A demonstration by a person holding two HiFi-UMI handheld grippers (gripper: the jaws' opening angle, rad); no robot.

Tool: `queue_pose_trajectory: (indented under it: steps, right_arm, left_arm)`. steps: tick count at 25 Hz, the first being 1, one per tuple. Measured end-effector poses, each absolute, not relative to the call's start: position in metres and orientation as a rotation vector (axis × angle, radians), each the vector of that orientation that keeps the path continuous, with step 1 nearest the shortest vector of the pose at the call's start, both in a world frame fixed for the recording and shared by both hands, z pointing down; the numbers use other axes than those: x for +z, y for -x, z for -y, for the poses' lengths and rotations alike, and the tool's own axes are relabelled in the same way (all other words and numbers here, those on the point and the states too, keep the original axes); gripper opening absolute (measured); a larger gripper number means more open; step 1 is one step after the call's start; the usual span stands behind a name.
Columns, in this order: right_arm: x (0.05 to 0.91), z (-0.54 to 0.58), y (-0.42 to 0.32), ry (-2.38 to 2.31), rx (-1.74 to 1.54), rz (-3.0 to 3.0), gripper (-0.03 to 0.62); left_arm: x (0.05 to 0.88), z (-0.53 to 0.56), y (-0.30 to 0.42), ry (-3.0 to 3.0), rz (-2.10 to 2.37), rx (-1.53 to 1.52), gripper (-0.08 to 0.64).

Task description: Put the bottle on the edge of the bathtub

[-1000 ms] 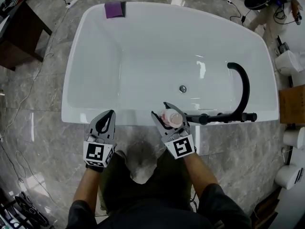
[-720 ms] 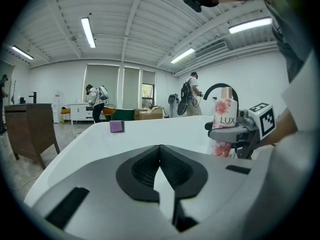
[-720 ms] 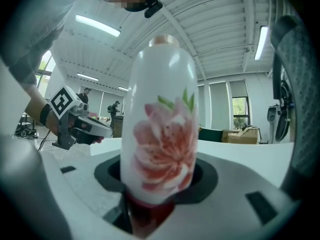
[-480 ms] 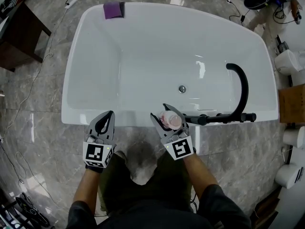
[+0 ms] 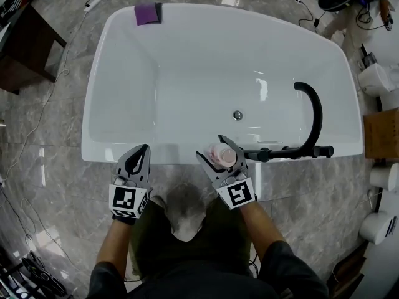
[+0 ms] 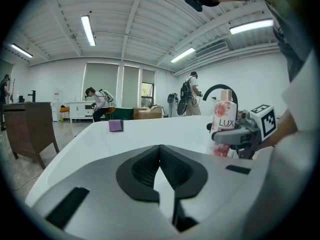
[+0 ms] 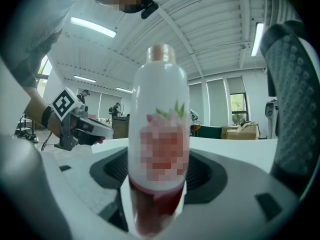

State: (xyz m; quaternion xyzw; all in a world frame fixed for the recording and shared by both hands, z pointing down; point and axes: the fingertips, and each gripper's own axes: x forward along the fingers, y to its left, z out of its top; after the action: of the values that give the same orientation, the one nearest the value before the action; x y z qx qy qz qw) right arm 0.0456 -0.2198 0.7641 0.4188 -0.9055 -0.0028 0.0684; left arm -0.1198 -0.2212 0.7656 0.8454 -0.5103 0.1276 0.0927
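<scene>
Two grey hand-held grippers, each carrying a cube with black-and-white square markers, are hovering at the near rim of a glossy white oval bathtub. I am looking steeply down on them through the head view.

The right gripper is reaching over the tub's near rim. Its jaws have just been opening and are now standing spread wide. A white plastic bottle with a pink flower print, a red lower part and a pale rose cap is standing upright between them. In the right gripper view I am seeing clear space between the bottle and the dotted pad of the one jaw in sight, so nothing is pinching it. The bottle appears to be resting on the near rim, on the side where the faucet rises.

The left gripper is hanging just outside the near rim, well apart from the bottle. Its jaws are pressed together at the tips, with nothing between them.

A black curved metal faucet is arching over the tub's right end. A small purple square pad is lying on the far rim at the left corner. A round metal drain is sitting in the middle of the tub floor. Grey marbled floor tiles are surrounding the tub.
</scene>
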Motion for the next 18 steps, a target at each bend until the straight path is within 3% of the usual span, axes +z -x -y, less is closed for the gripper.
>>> queue_pose_trajectory:
  steps: [18]
  right_arm:
    - [0.697, 0.203, -0.056, -1.337, 0.035, 2.695, 0.296]
  left_arm:
    - [0.706, 0.208, 0.115, -2.492, 1.475, 0.395, 0.002]
